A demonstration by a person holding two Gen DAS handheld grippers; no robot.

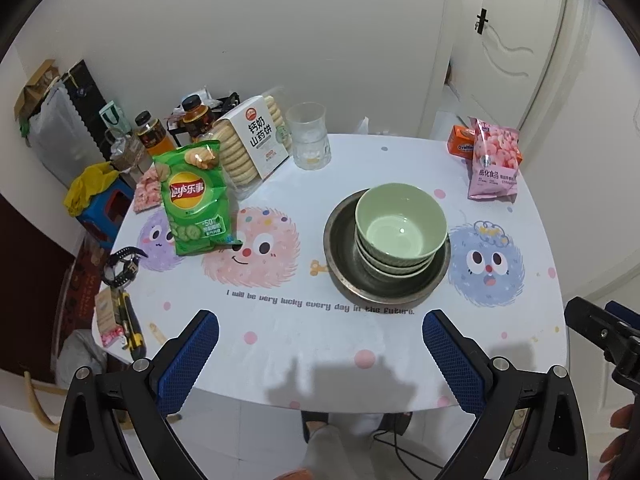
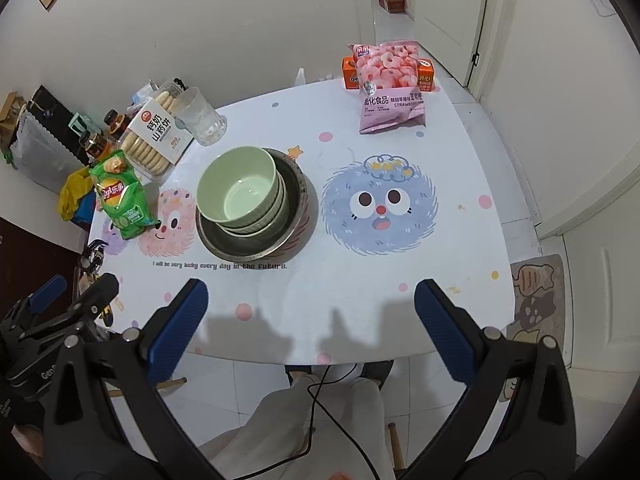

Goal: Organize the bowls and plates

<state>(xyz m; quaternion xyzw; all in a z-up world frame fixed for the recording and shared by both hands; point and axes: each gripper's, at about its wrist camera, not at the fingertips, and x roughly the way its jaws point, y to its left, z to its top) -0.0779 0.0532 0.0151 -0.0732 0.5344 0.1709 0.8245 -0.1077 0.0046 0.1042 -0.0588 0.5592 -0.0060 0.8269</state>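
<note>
Green bowls [image 1: 400, 228], nested inside a metal plate [image 1: 340, 248], sit just right of centre in the left wrist view and left of centre in the right wrist view, so the stack lies between both claws. Left gripper [image 1: 320, 356] and right gripper [image 2: 310, 320] hang wide open and empty over the near table [image 1: 280, 320] edge, neither clearly nearer by my judgement.

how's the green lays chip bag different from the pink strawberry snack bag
The Lay's chip bag is green with cucumber slices pictured; the strawberry snack bag is pink with ring-shaped puffs pictured. The Lay's chip bag stands near the table's left side, in front of the biscuit pack; the strawberry snack bag is at the far right, in front of an orange box. Both are sealed-looking snack bags standing propped up.
</note>
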